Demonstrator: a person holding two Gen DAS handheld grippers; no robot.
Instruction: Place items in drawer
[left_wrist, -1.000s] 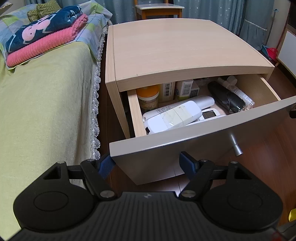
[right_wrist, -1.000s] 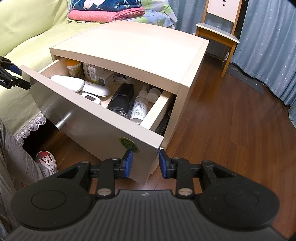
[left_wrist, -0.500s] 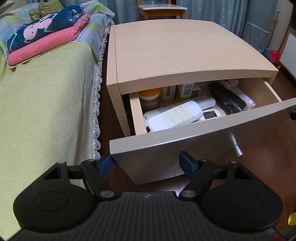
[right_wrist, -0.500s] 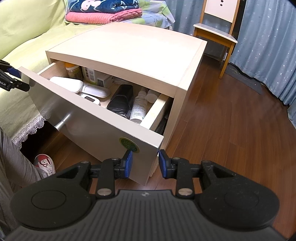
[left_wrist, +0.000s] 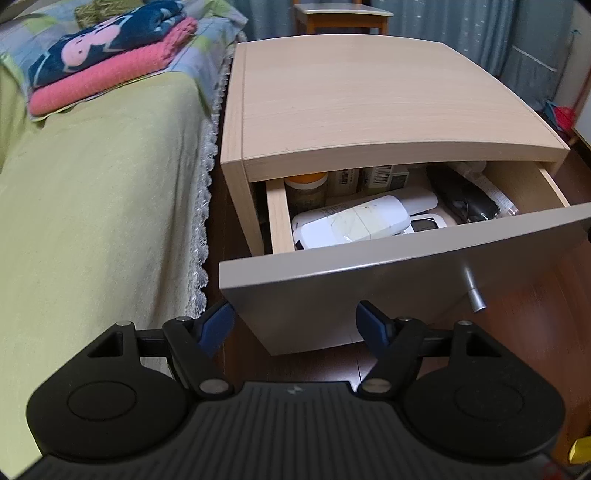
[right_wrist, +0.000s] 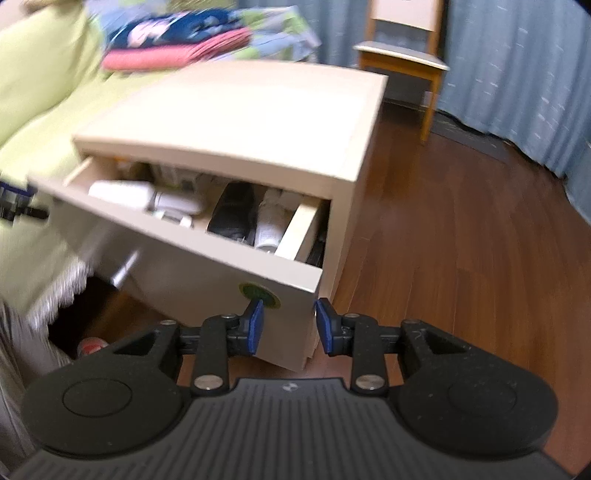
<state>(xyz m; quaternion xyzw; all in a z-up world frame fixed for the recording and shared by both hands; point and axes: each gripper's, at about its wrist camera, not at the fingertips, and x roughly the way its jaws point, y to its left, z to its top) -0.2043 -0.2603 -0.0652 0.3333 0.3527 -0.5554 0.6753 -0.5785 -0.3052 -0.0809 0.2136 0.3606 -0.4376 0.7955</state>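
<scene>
The left claw (left_wrist: 295, 325) is gaping wide at lower centre, holding nothing, before the drawer (left_wrist: 369, 291) front. The right claw (right_wrist: 287, 326) is standing partly spread, empty, at the drawer's corner.

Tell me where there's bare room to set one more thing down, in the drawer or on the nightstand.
The nightstand top is wholly bare, the widest free patch. The drawer is crowded: white remotes fill the front left, jar and boxes line the back, a black case lies right. Only a thin strip shows between the case and the drawer's right wall.
</scene>
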